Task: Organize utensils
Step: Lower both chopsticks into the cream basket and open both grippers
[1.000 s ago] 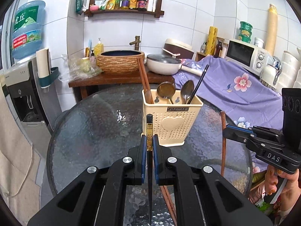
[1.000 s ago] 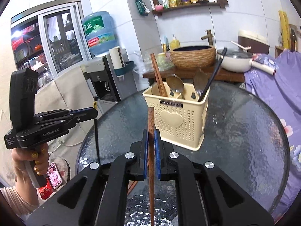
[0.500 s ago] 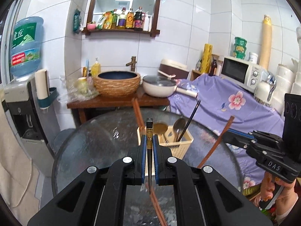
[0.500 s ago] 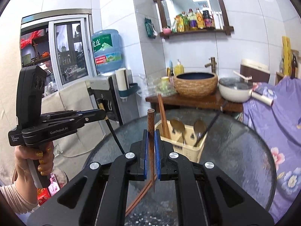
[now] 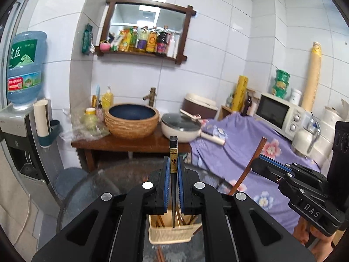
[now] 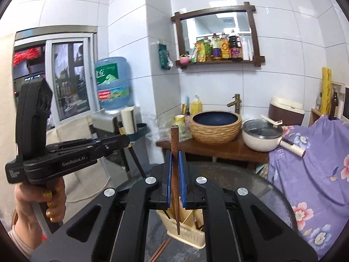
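**Both hand-held grippers pinch a chopstick above the utensil basket**

Now the left hand-held gripper (image 5: 173,163) is pressed together on a black chopstick (image 5: 173,187) with a gold band near its top end. That chopstick stands nearly upright between the blue pads (image 5: 166,185), its thin tip hanging just above the open top of the cream utensil basket (image 5: 172,235). From the left wrist view the basket sits below the fingers on the round glass counter (image 5: 102,183), toward its near edge, with several brown sticks already leaning inside it; which compartment they stand in cannot be told.

The right hand-held gripper (image 6: 174,163) is likewise pinching a brown wooden chopstick (image 6: 175,174). Its blunt end rises above the pads (image 6: 168,183), and its pointed end hangs in front of the basket (image 6: 185,233); whether it is touching the basket cannot be told. Another brown stick (image 6: 160,249) lies on the glass at the near side of the basket.

Each camera catches the other tool: in the right wrist view a hand (image 6: 41,205) with gold-painted nails grips the left tool's handle, the black chopstick slanting down from it. In the left wrist view the right tool comes in from the right edge, its brown chopstick tilted.

Beyond the counter's far edge stand a wooden side table (image 5: 130,144) carrying a woven basin (image 5: 132,120) and a white lidded pan (image 5: 181,128).
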Tool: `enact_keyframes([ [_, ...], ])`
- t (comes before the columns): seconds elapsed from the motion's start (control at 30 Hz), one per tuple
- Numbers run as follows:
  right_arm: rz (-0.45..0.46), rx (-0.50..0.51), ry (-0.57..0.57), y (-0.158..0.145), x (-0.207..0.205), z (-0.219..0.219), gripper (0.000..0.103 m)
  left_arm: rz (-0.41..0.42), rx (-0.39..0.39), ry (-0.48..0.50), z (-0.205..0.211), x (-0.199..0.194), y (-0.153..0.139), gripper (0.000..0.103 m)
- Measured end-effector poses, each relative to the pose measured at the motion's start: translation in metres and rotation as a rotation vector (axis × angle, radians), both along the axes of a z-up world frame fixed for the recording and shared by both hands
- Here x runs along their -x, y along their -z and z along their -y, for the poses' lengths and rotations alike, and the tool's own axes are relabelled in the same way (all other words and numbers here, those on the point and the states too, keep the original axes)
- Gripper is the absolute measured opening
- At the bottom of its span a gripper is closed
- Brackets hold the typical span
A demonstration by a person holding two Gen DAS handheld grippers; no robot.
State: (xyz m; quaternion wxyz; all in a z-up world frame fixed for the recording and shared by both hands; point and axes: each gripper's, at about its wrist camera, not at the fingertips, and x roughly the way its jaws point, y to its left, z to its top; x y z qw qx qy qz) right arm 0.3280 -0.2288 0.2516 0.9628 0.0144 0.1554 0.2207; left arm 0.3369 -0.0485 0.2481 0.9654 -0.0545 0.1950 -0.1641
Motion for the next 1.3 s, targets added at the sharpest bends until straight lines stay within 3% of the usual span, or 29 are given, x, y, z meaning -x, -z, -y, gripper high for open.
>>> enact_keyframes([
  [0.17, 0.003, 0.007, 0.055, 0.004, -0.026, 0.002, 0.007, 0.004, -0.008, -0.045, 0.007, -0.018, 0.006, 0.007],
  [0.43, -0.053, 0.016, 0.083, 0.053, -0.054, 0.006, 0.007, -0.089, -0.037, -0.061, 0.018, -0.044, 0.06, 0.007],
  [0.73, -0.126, 0.027, 0.093, 0.099, -0.068, 0.006, 0.007, -0.147, -0.062, -0.052, 0.021, -0.047, 0.1, 0.007],
  [1.13, -0.173, 0.038, 0.096, 0.122, -0.073, 0.005, 0.007, -0.215, -0.091, -0.051, 0.023, -0.058, 0.134, 0.007],
  [1.3, -0.149, 0.037, 0.109, 0.122, -0.07, 0.008, 0.008, -0.213, -0.083, -0.036, 0.023, -0.056, 0.135, 0.008],
])
